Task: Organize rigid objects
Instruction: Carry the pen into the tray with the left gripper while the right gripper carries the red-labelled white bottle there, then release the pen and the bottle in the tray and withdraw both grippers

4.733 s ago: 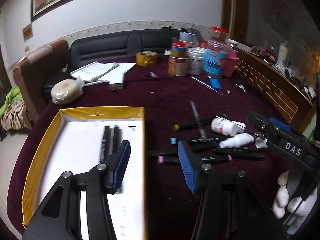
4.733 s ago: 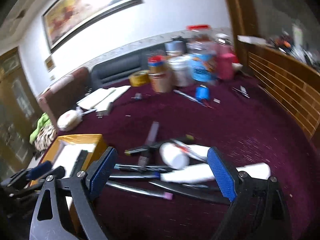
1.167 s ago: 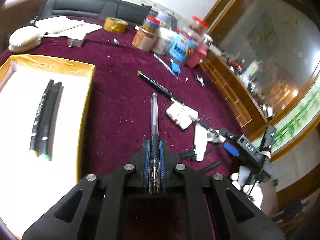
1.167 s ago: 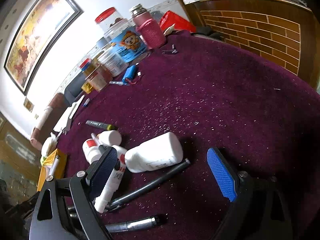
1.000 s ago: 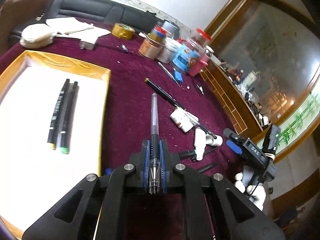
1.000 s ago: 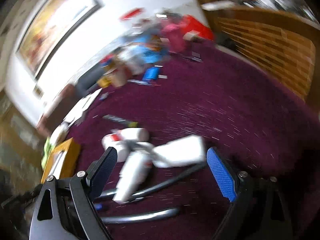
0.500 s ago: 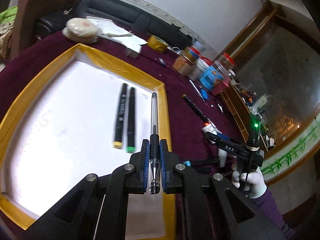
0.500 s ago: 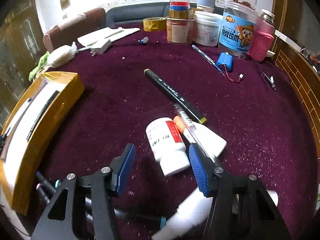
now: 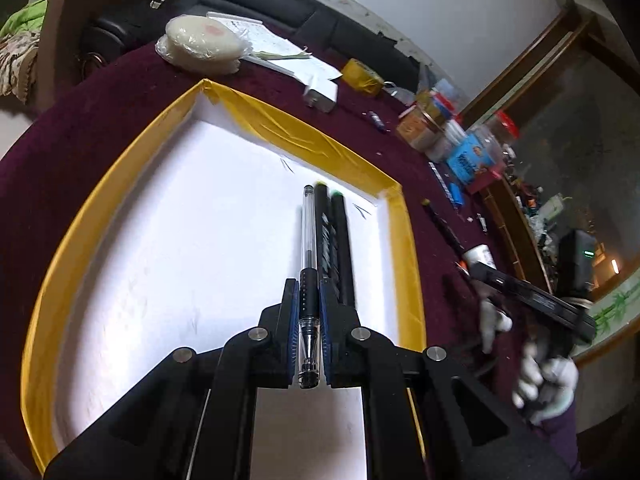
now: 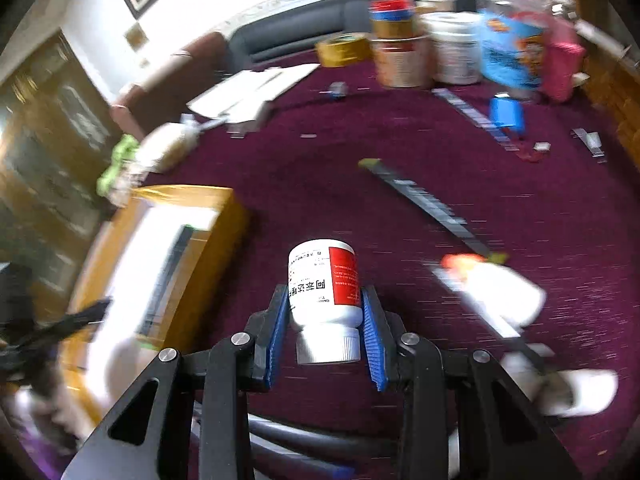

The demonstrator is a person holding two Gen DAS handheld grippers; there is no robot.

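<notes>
tray (image 10: 224, 216) motion-blurred | two markers (image 9: 340, 240) near ends behind left gripper (image 9: 309, 320) | jars (image 10: 452, 52) smeared

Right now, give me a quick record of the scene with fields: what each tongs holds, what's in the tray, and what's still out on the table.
left tongs: shut on pen, held over the tray
right tongs: shut on bottle, cap toward the camera
tray: yellow rim, white floor; two markers lie side by side, just right of the pen
table: maroon cloth; loose marker, more white bottles at the right, blurred
far edge: jars, tape roll, papers
</notes>
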